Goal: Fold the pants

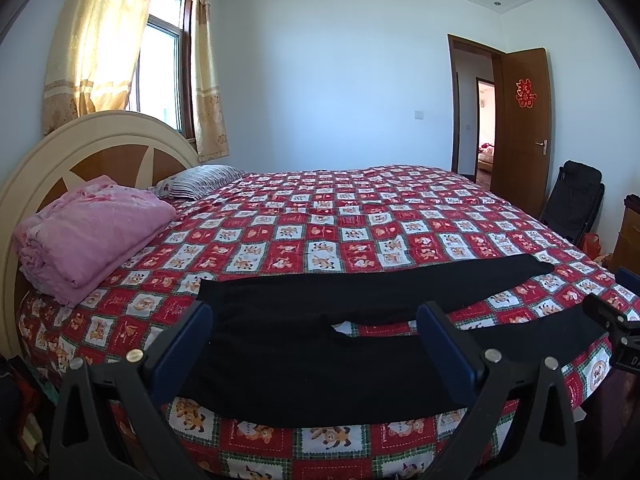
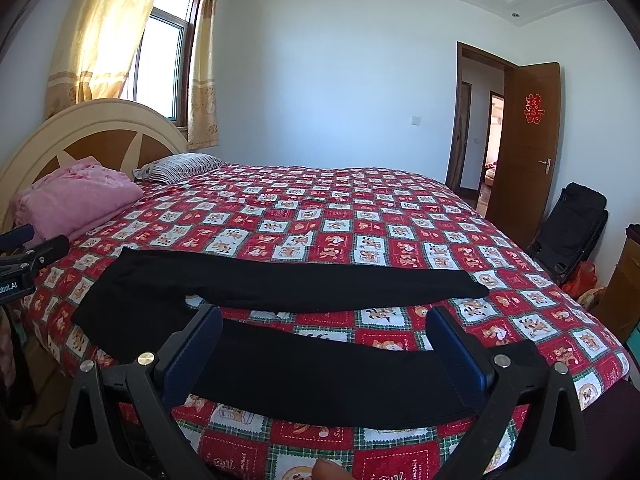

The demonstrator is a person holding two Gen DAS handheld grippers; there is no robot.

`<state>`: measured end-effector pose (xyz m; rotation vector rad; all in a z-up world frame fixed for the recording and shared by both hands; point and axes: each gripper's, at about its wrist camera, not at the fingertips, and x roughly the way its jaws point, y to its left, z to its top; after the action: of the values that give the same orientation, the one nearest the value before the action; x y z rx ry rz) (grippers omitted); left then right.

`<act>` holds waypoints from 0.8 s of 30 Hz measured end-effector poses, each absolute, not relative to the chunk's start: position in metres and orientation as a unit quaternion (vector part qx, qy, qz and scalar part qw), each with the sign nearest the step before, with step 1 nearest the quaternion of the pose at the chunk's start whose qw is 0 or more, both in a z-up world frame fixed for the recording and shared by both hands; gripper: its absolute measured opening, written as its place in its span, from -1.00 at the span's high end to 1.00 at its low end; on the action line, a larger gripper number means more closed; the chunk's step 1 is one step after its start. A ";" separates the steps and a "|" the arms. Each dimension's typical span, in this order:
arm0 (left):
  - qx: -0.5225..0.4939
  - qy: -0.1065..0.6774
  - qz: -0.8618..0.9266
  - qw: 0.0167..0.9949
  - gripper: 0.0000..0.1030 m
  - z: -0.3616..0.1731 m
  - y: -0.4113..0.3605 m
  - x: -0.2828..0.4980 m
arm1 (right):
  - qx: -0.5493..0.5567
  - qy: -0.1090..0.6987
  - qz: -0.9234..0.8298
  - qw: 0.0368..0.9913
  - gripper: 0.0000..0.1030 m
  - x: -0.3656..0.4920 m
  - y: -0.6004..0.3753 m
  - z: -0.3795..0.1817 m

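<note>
Black pants (image 1: 304,352) lie flat near the front edge of the bed, waist to the left and both legs spread apart toward the right. In the right wrist view the same pants (image 2: 304,376) show the near leg across the front and the far leg (image 2: 340,288) behind it. My left gripper (image 1: 316,336) hovers open above the waist and crotch area, holding nothing. My right gripper (image 2: 324,340) is open over the near leg, also holding nothing. Each gripper shows at the edge of the other's view.
The bed has a red checked bedspread (image 1: 360,216) with cartoon squares. A folded pink blanket (image 1: 92,232) and a striped pillow (image 1: 200,184) lie by the headboard (image 1: 80,148). A black folding chair (image 1: 572,200) and an open wooden door (image 1: 524,120) stand at the right.
</note>
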<state>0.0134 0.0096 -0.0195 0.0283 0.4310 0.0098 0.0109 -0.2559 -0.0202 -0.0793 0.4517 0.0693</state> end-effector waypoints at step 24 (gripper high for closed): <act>-0.006 0.349 0.095 0.932 -1.00 -0.121 0.154 0.174 | -0.031 0.308 0.103 0.945 -0.87 0.057 -0.260 -0.099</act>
<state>0.1743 0.1542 -0.1214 -0.0115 0.7139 0.1947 0.0571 -0.2605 -0.0988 -0.0634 0.6284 0.2104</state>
